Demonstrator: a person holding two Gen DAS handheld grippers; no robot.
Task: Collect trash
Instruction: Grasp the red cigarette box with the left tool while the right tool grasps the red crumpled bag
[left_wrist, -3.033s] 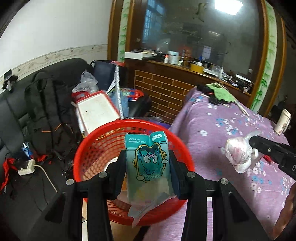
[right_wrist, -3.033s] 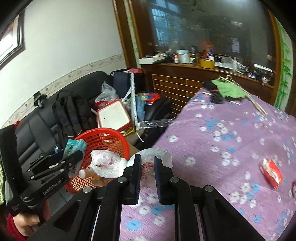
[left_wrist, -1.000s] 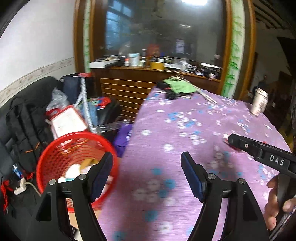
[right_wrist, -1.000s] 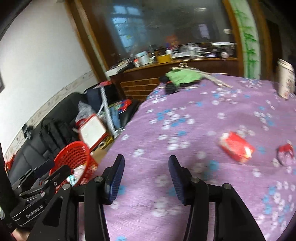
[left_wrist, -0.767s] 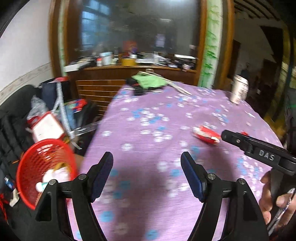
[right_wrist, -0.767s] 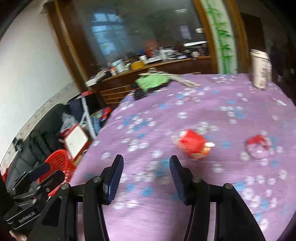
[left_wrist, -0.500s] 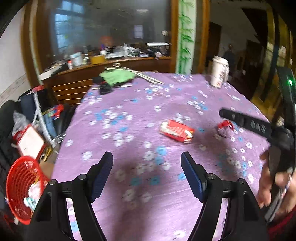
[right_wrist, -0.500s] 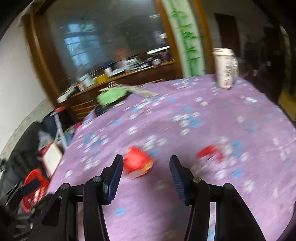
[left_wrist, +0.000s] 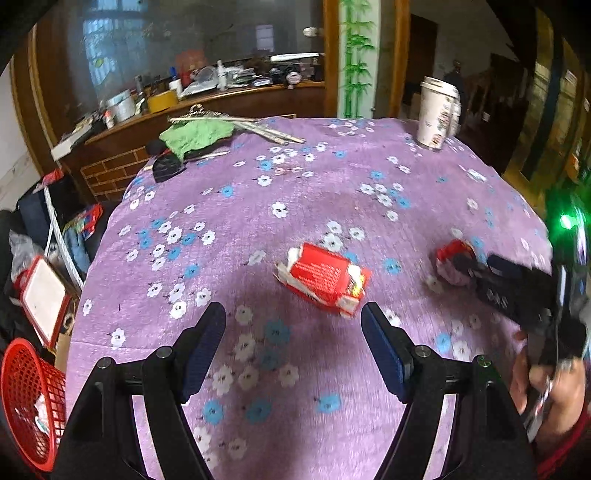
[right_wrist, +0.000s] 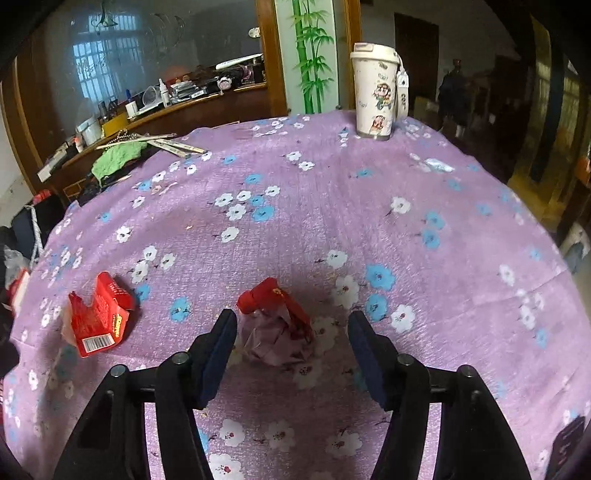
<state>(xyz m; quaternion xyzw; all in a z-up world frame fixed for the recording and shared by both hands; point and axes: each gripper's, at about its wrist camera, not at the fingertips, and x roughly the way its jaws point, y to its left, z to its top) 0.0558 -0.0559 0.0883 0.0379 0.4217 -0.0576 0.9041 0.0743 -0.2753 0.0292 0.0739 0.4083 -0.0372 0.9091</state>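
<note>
Two pieces remain on the purple tablecloth. Left gripper, wide and empty, faces the red carton. Right gripper, its jaws just opening, straddles the crumpled wrapper without pressing. The red basket, near left, holds some trash.
</note>
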